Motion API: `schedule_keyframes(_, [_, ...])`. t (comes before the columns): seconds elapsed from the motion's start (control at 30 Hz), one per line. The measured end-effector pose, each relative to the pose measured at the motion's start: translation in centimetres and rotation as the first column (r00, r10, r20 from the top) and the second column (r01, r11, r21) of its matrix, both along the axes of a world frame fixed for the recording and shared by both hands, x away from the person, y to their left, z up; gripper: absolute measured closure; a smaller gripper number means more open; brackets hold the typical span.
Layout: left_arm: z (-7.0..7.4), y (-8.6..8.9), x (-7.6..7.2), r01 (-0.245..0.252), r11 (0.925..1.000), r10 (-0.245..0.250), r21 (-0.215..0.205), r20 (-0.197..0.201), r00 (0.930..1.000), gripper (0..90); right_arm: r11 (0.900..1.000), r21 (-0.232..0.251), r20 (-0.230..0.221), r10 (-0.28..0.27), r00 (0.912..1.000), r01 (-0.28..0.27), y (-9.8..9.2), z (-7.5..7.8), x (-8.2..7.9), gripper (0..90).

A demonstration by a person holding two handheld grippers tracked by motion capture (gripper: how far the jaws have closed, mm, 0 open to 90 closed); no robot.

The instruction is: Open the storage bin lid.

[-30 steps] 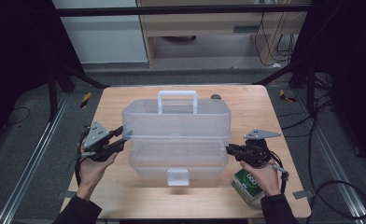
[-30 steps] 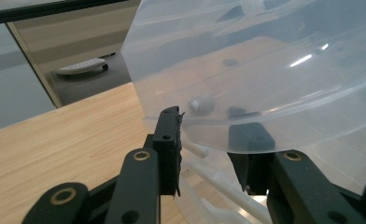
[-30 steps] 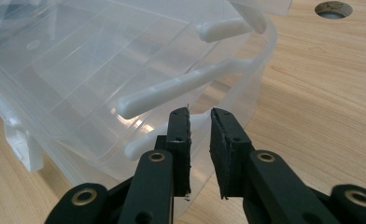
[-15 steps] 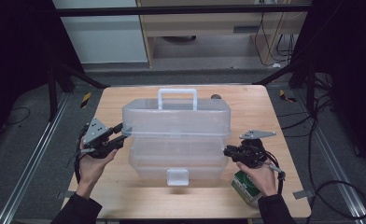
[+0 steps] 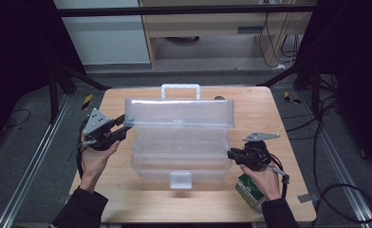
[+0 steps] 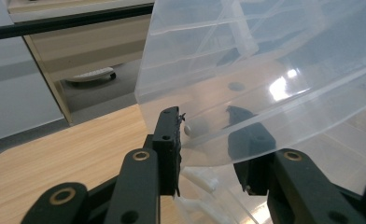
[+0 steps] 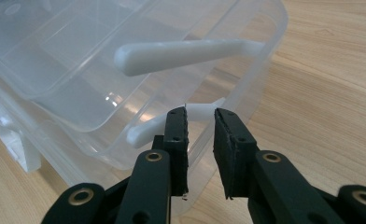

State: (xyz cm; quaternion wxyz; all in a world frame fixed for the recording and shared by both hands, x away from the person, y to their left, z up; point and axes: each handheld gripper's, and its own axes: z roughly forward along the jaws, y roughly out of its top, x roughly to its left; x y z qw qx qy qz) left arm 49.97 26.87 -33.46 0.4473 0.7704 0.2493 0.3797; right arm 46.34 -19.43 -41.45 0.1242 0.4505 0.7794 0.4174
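High view: my left tool [image 5: 122, 124] grips the raised lid [image 5: 179, 113] of the clear plastic box [image 5: 179, 161] on the tabletop [image 5: 250, 102], while my right tool [image 5: 232, 154] sits at the box's right side, a green carton [image 5: 247, 189] under that hand. Left tool view: one jaw outside the lid's edge [image 6: 218, 93], one behind it, pinching it. Right tool view: narrow jaws, nothing clamped, just short of a white hinge arm [image 7: 190, 114].

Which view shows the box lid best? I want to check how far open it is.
The high view: the whole clear lid stands raised above the box base. The left gripper view has just one lid corner between the jaws; the right gripper view covers the base.
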Motion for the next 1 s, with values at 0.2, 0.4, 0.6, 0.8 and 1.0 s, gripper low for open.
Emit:
schedule_keyframes(0.2, [0.7, -0.4, 0.6, -0.036, 0.9992, 0.036, 0.015, 0.012, 0.9993, 66.5, 1.000, 0.000, -0.002, -0.001, 1.0000, 0.001, 0.0, 0.0, 0.0, 75.1])
schedule_keyframes(0.4, [1.2, -0.6, 1.3, -0.066, 0.9978, 0.066, 0.000, 0.016, 0.9977, 68.3, 1.000, 0.005, -0.009, -0.002, 1.0000, 0.002, -0.1, 0.0, 0.0, 75.2])
schedule_keyframes(0.6, [1.8, -0.9, 2.2, -0.089, 0.9961, 0.089, 0.001, 0.019, 0.9959, 70.1, 1.000, 0.007, -0.009, -0.001, 1.0000, 0.001, -0.1, 0.0, 0.0, 75.1])
schedule_keyframes(0.8, [2.1, -0.9, 3.1, -0.094, 0.9956, 0.094, 0.001, 0.011, 0.9955, 72.5, 1.000, 0.003, -0.006, 0.000, 1.0000, 0.000, -0.1, 0.0, 0.0, 75.1])
schedule_keyframes(1.0, [2.5, -1.0, 4.1, -0.100, 0.9950, 0.100, 0.002, -0.005, 0.9950, 74.2, 1.000, 0.003, -0.005, -0.002, 1.0000, 0.002, -0.1, 0.0, 0.0, 75.2])
